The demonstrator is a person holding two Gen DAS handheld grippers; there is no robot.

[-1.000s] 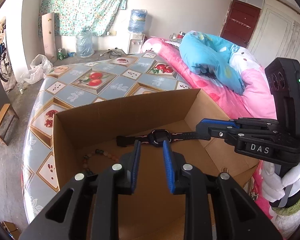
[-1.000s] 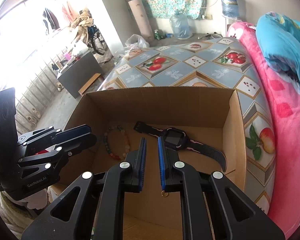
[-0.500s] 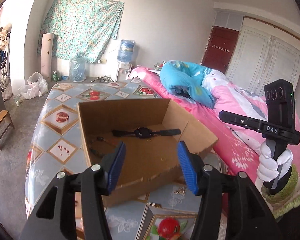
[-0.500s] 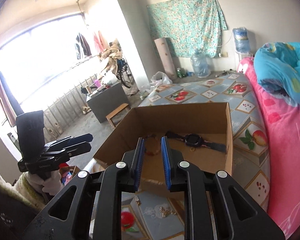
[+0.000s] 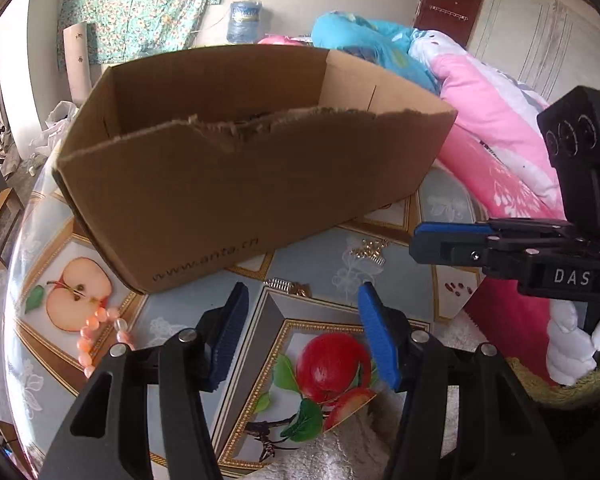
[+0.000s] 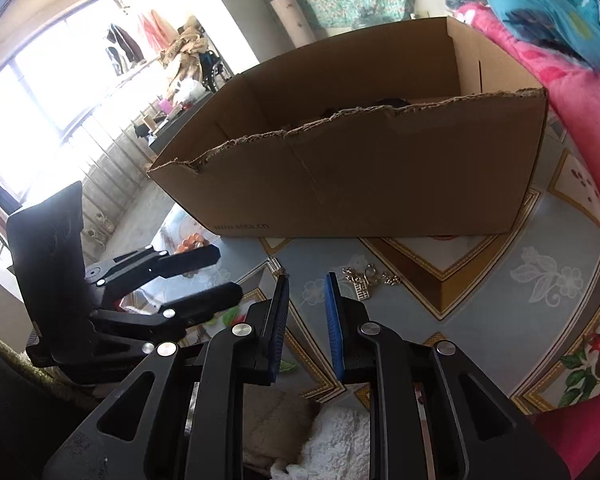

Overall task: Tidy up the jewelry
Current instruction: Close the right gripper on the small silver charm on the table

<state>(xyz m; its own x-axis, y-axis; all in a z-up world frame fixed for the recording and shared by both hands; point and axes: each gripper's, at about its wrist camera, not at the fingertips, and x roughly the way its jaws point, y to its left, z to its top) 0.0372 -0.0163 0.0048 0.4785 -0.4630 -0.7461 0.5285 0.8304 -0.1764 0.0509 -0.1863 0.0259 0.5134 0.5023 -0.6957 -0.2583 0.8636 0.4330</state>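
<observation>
An open cardboard box [image 5: 240, 184] [image 6: 380, 172] stands on the fruit-patterned table, and its torn front wall hides most of what is inside. In front of it lie a pink bead bracelet [image 5: 100, 332], a small gold comb [image 5: 288, 286] [image 6: 275, 266] and a cluster of small metal pieces [image 5: 370, 246] [image 6: 364, 278]. My left gripper [image 5: 302, 296] [image 6: 228, 274] hovers low just short of the comb, jaws wide open and empty. My right gripper [image 6: 308, 280] [image 5: 414, 240] stands open by a narrow gap beside the metal pieces, holding nothing.
Pink and blue bedding [image 5: 500, 128] is piled along the table's right side. The tablecloth [image 6: 500, 280] ends close below the grippers. A white-gloved hand [image 5: 572, 352] holds the right gripper's handle. A window and room clutter lie far left.
Both grippers have drawn back from above the box's inside and sunk to the table in front of it. The left jaws opened wide; the right ones parted slightly.
</observation>
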